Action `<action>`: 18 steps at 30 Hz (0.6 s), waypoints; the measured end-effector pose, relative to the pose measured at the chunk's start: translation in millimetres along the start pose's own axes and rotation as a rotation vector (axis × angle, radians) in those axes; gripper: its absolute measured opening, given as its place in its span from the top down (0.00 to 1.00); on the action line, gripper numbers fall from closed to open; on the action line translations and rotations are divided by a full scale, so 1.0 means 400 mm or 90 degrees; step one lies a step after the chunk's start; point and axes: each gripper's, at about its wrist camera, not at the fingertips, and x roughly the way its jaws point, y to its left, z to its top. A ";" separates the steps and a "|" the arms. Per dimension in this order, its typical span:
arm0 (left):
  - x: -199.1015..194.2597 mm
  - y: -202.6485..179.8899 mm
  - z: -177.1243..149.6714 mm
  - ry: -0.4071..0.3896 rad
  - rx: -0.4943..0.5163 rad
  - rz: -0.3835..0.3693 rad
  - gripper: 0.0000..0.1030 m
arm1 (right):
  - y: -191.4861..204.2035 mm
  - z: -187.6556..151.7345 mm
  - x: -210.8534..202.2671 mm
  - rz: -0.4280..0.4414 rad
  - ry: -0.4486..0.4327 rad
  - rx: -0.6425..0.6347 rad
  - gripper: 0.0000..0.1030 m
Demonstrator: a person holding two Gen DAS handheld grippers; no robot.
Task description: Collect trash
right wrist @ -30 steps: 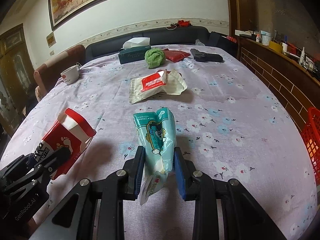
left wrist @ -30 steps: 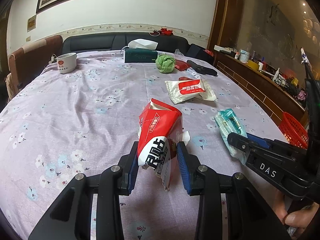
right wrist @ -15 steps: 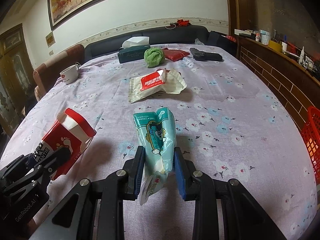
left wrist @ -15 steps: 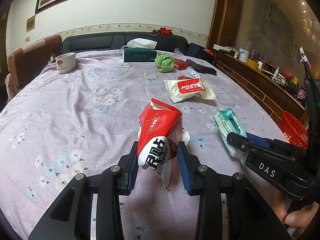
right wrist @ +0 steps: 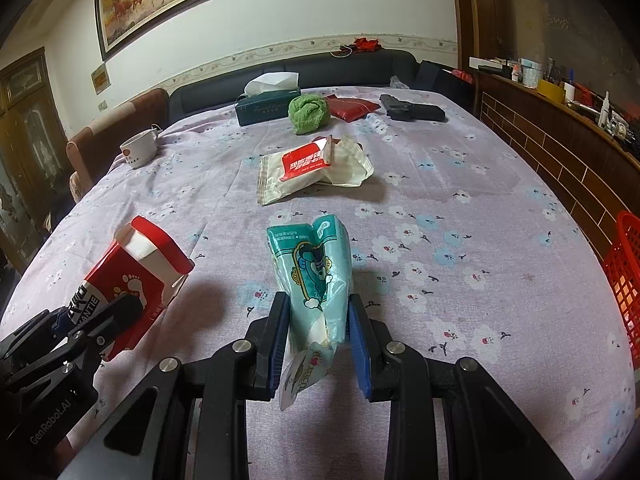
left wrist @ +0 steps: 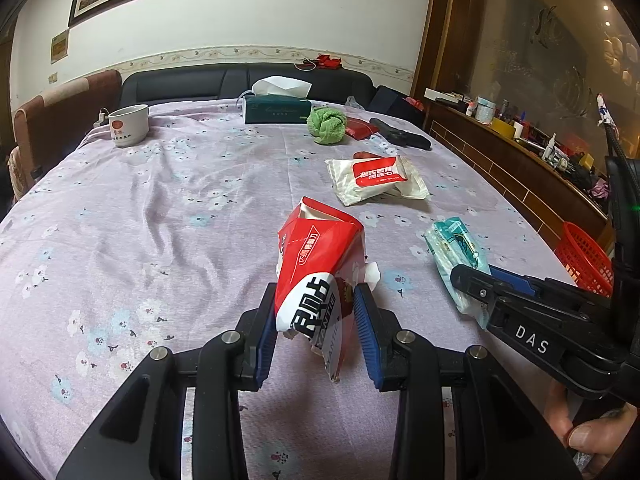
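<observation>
Both grippers carry trash just above the floral tablecloth (left wrist: 160, 200), presumably so each piece can go in one trip to the red basket (right wrist: 628, 280) at the table's right edge (my guess at the destination). The left gripper (left wrist: 316, 320) has its jaws closed about the lower end of a red carton (left wrist: 316, 256), crushed there and flaring to an open torn top. The right gripper (right wrist: 318, 320) pinches a teal packet (right wrist: 316, 272), limp and crinkled, its tail drooping below the jaws. A white wrapper (right wrist: 312, 172) with a red label lies uncollected farther up the table.
</observation>
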 end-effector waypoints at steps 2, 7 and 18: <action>0.000 0.000 0.000 0.000 0.000 0.000 0.66 | 0.000 0.000 0.002 0.002 0.000 0.000 0.70; 0.003 -0.001 0.000 0.001 0.001 -0.002 0.66 | -0.001 -0.001 0.005 0.003 0.002 0.000 0.70; 0.009 -0.006 -0.001 0.004 0.002 -0.003 0.66 | 0.000 -0.001 0.009 0.006 0.004 0.000 0.70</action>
